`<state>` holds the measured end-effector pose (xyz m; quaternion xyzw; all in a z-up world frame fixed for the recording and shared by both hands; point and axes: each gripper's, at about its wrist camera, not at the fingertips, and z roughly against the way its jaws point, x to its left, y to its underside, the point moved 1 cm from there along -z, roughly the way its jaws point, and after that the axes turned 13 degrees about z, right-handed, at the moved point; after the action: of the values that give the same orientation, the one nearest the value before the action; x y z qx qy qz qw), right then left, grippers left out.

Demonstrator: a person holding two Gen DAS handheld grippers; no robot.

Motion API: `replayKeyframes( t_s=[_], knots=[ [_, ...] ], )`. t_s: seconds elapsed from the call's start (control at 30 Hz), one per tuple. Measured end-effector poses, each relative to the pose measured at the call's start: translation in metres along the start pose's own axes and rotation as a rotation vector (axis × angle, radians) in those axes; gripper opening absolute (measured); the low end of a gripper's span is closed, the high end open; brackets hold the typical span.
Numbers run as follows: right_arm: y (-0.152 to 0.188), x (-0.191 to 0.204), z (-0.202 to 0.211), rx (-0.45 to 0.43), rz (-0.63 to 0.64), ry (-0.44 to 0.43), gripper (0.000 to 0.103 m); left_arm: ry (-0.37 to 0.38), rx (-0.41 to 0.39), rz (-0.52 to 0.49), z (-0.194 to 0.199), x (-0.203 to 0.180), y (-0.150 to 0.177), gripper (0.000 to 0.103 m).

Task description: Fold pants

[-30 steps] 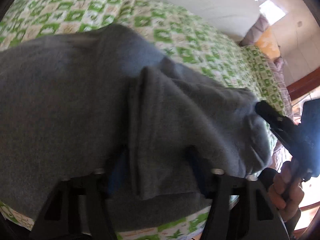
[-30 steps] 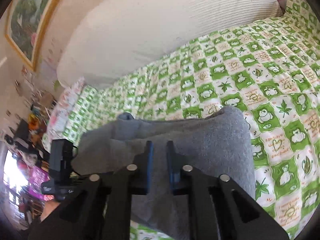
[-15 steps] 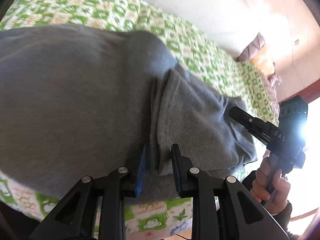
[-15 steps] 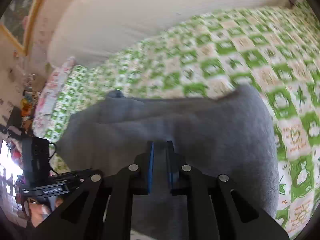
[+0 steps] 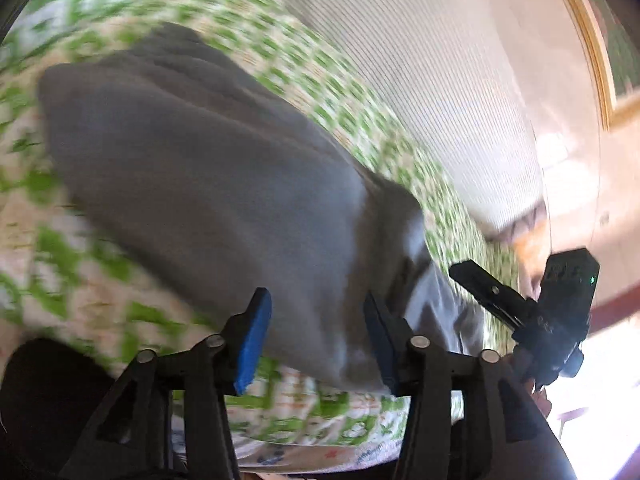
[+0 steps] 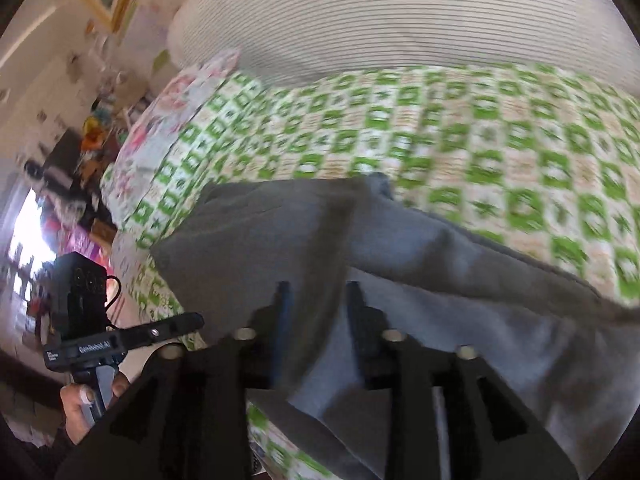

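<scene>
I have both claws parted, jaws just opened, gripping nothing. The grey pants (image 5: 224, 184) lie folded on the green-checked bedspread (image 5: 360, 128). From my left gripper (image 5: 316, 336) the bundle runs up toward the frame's upper left; my right gripper (image 6: 316, 312) hovers over its near edge, equally close. Motion blur hides the fold lines, and my jaws cover the near hem.
</scene>
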<state>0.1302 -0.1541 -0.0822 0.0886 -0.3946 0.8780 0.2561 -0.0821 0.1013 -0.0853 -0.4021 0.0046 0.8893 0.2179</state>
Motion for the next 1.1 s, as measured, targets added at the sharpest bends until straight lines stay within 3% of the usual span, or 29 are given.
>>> replayKeyframes(
  t_s=[0.03, 0.2, 0.6, 0.9, 1.1],
  knots=[
    [-0.007, 0.009, -0.007, 0.006, 0.024, -0.014, 0.045, -0.005, -0.031, 0.026, 0.008, 0.008, -0.005, 0.052],
    [-0.039, 0.043, -0.042, 0.044, 0.111, -0.055, 0.046, -0.025, -0.128, 0.149, 0.038, 0.047, -0.023, 0.052],
    [-0.118, 0.119, -0.134, 0.15, 0.312, -0.141, 0.057, -0.039, -0.172, 0.329, 0.038, 0.094, -0.052, 0.064],
    [-0.16, 0.148, -0.212, 0.274, 0.432, -0.138, 0.065, -0.088, -0.164, 0.346, 0.018, 0.103, -0.062, 0.07],
    [-0.173, 0.164, -0.261, 0.35, 0.525, -0.133, 0.065, -0.107, -0.181, 0.334, 0.009, 0.093, -0.067, 0.083]
  ],
)
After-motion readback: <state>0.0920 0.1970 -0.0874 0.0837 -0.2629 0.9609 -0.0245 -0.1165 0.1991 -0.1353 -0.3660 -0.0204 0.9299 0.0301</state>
